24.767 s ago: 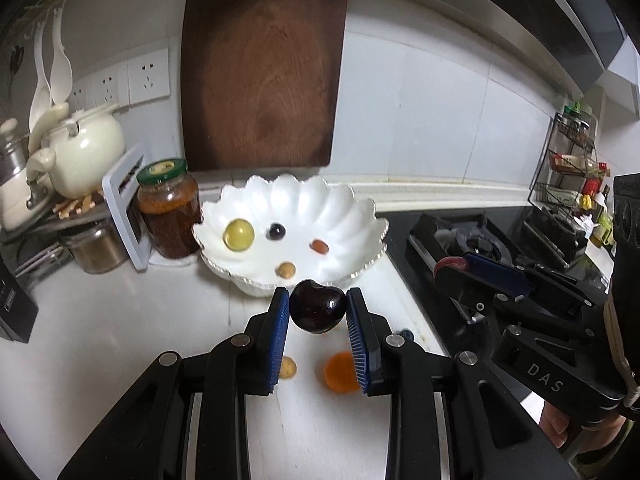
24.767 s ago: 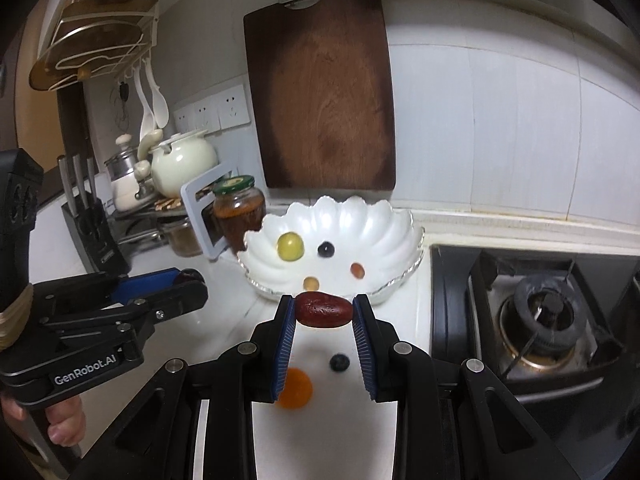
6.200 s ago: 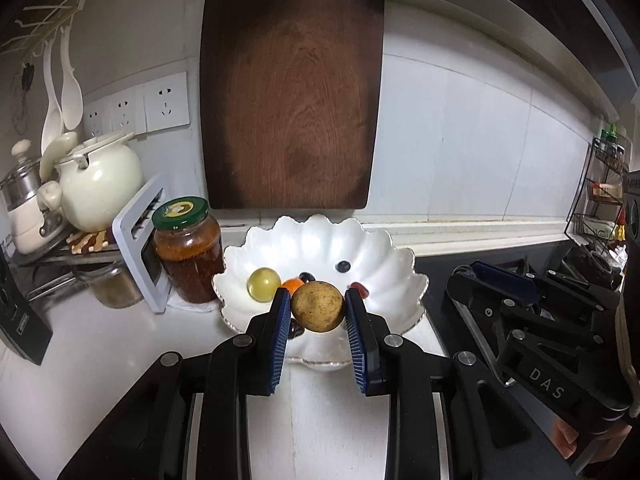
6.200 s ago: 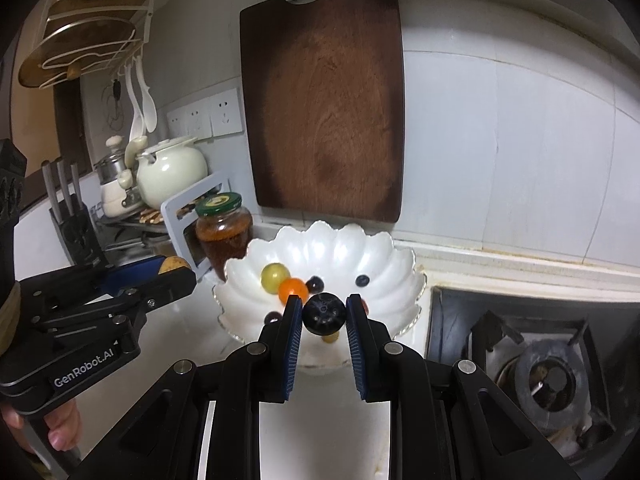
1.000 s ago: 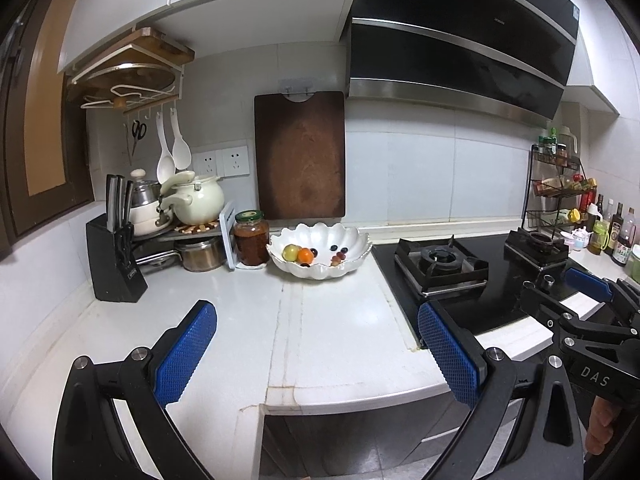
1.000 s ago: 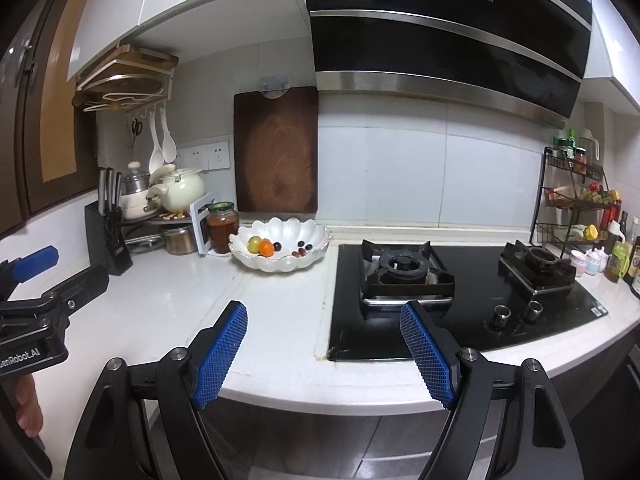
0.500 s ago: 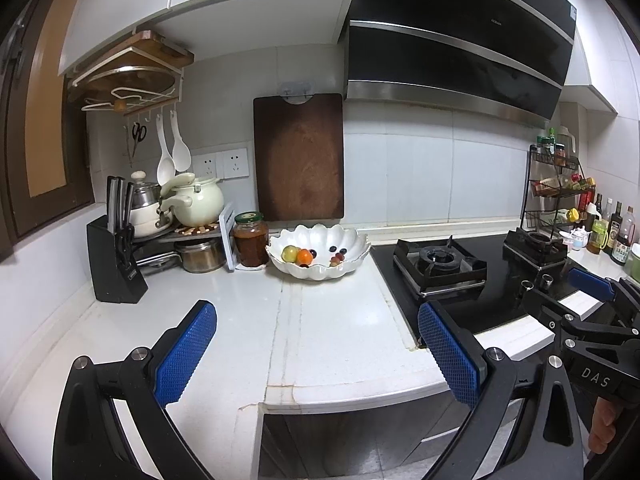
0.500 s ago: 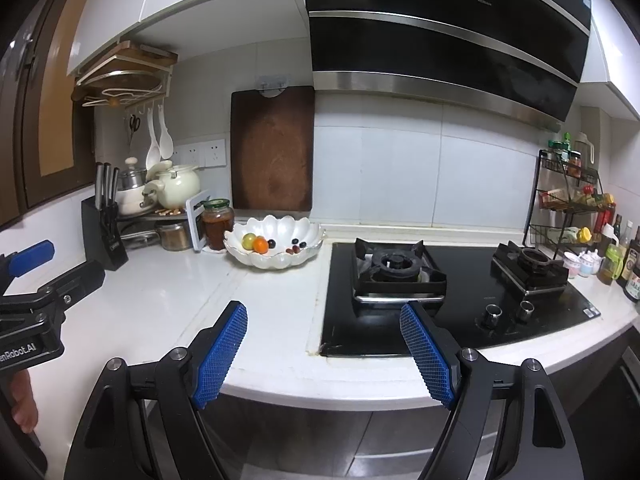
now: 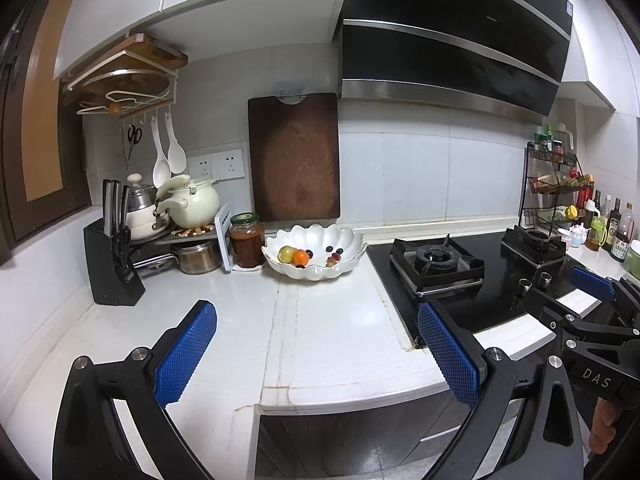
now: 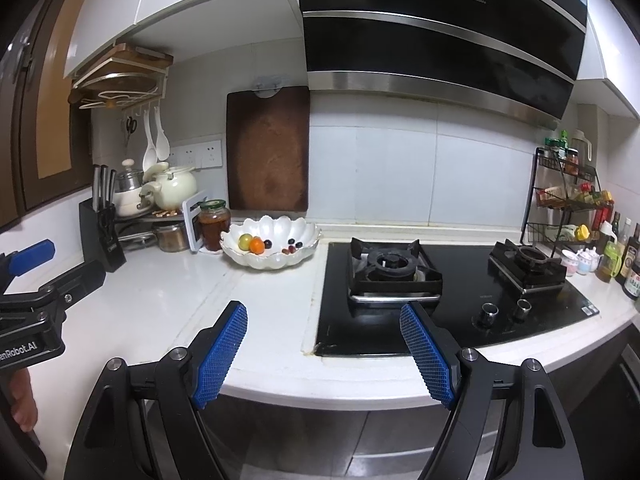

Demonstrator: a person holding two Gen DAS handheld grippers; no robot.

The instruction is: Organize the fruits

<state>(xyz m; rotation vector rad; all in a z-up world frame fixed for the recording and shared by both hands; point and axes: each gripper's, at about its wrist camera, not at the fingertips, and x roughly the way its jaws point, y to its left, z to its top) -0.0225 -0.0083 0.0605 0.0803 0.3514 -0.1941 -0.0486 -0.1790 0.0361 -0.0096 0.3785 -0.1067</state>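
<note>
A white scalloped bowl (image 9: pixel 352 254) (image 10: pixel 276 226) stands at the back of the white counter, holding several fruits: a green one (image 9: pixel 286 254), an orange one (image 9: pixel 301 256) (image 10: pixel 256 245), and small dark and red ones (image 9: pixel 335 255). My left gripper (image 9: pixel 316 320) hangs open and empty over the counter's front edge, far short of the bowl. My right gripper (image 10: pixel 323 322) is open and empty too, near the front edge by the stove. Each gripper also shows at the side of the other's view.
A jar (image 9: pixel 247 240), knife block (image 9: pixel 114 268), kettle and pots (image 9: pixel 192 202) crowd the back left. A wooden cutting board (image 9: pixel 294 158) leans on the wall. A black gas stove (image 10: pixel 440 280) fills the right; a spice rack (image 10: pixel 568 196) and bottles stand far right.
Between the oldest frames and now both grippers let go of their fruits into the bowl and drew far back from it. Over the last second nothing visibly moved.
</note>
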